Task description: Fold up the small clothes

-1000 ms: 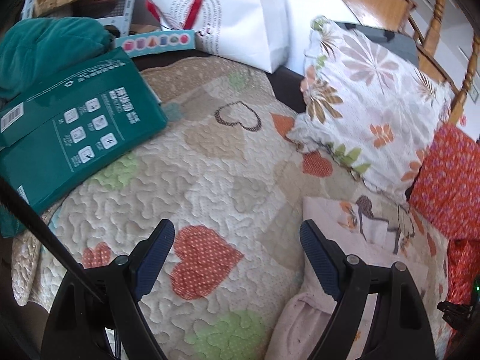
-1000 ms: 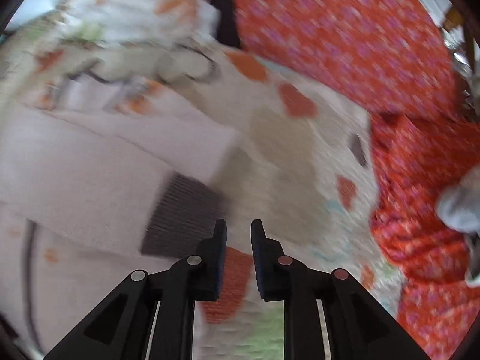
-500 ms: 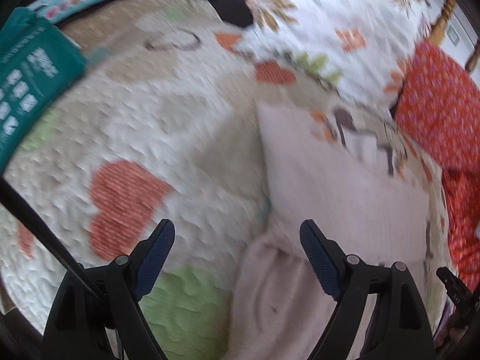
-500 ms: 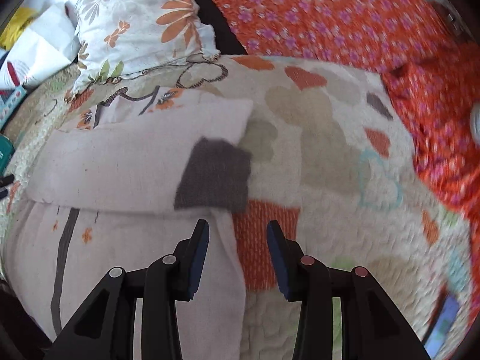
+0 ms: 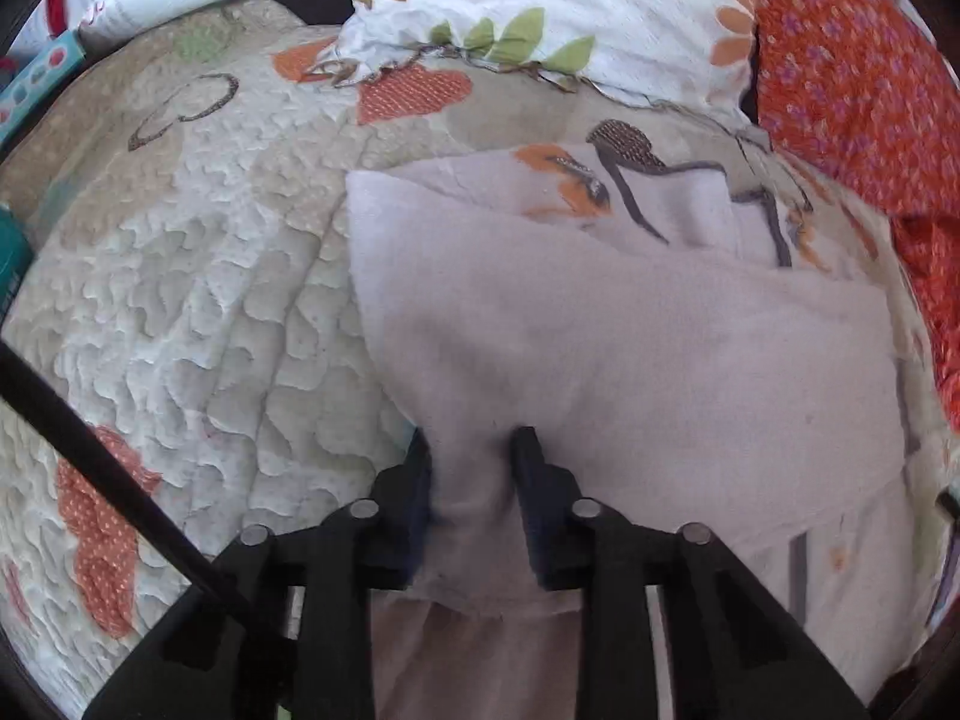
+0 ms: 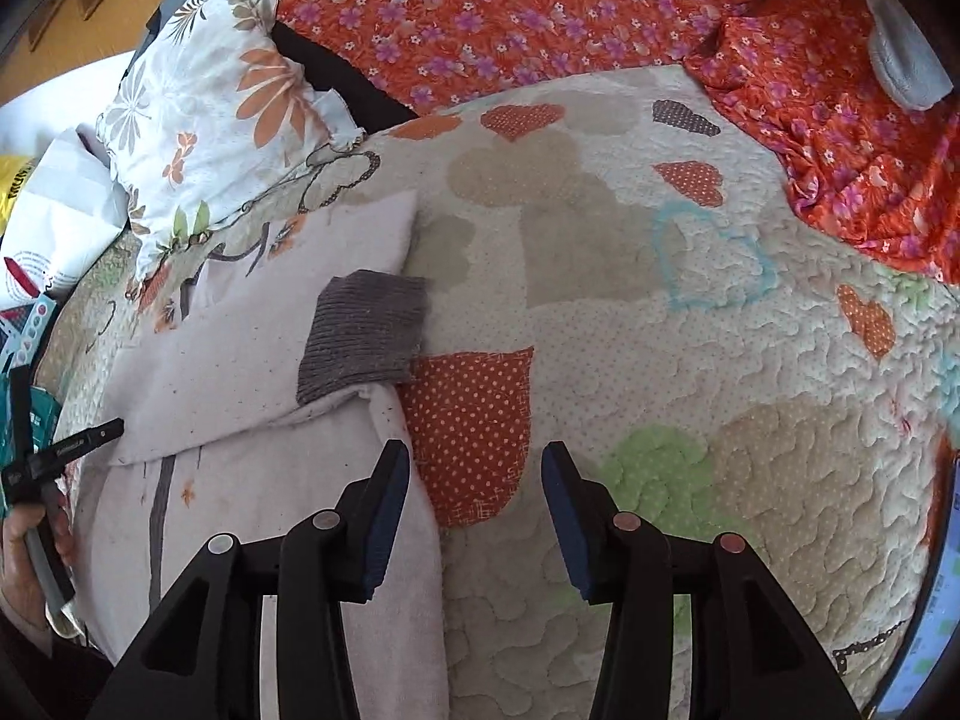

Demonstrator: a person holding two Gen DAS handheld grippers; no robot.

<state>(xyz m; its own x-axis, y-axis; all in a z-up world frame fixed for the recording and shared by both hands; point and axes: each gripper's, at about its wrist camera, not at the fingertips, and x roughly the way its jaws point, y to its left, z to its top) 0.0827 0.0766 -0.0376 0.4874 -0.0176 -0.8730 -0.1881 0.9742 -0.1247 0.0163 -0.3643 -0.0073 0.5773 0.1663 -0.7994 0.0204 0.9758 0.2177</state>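
A small pale pink garment [image 5: 630,348] with orange and grey print lies partly folded on a quilted heart-pattern bedspread [image 5: 180,300]. My left gripper [image 5: 471,450] is shut on a pinched ridge of the garment's near edge. In the right wrist view the garment [image 6: 240,348] lies at the left, with a grey ribbed cuff [image 6: 366,330] folded across it. My right gripper [image 6: 477,468] is open and empty, its left finger over the garment's right edge and its right finger over the bedspread [image 6: 750,420].
A floral white pillow [image 5: 540,6] and an orange flowered cloth [image 5: 852,84] lie at the far edge. A white bag [image 6: 54,216] and a teal box [image 6: 36,420] sit at the left. A grey soft item [image 6: 900,36] rests at the far right.
My left gripper moved right onto the garment and closed on its near edge. My right gripper opened wider and drew back from the cuff.
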